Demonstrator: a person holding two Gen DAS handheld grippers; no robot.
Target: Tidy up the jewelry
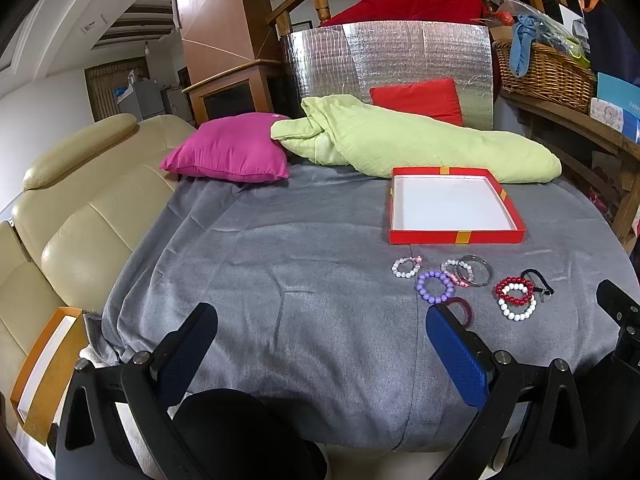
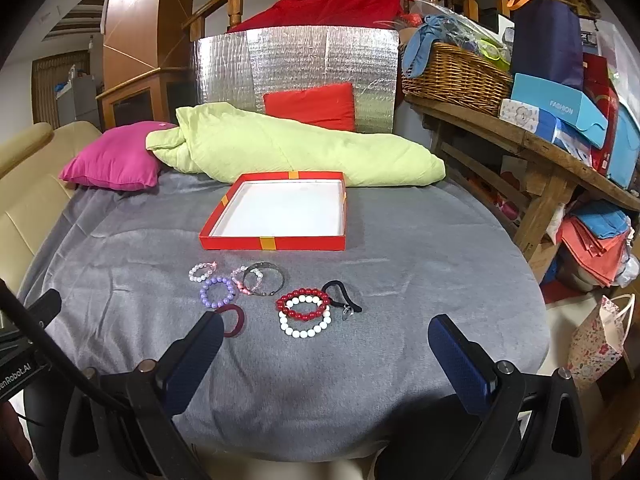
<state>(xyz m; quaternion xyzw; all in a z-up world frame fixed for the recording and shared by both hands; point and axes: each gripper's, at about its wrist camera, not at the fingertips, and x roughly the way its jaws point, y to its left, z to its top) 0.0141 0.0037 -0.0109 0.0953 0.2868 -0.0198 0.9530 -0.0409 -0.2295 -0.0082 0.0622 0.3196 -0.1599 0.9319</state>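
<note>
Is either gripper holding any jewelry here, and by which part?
Nothing is held. The left gripper and right gripper are both open; the bracelets lie on the grey cloth.

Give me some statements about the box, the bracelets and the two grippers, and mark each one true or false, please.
1. The red box is empty. True.
2. The purple bracelet lies inside the box. False: it lies on the grey cloth, in front of the box.
3. The red bracelet overlaps the white bracelet. True.
4. The right gripper holds a bracelet. False: it is open and holds nothing.
5. The left gripper is open. True.
6. The pink pillow is on top of the box. False: it lies apart from it, at the far left of the cloth.
</note>
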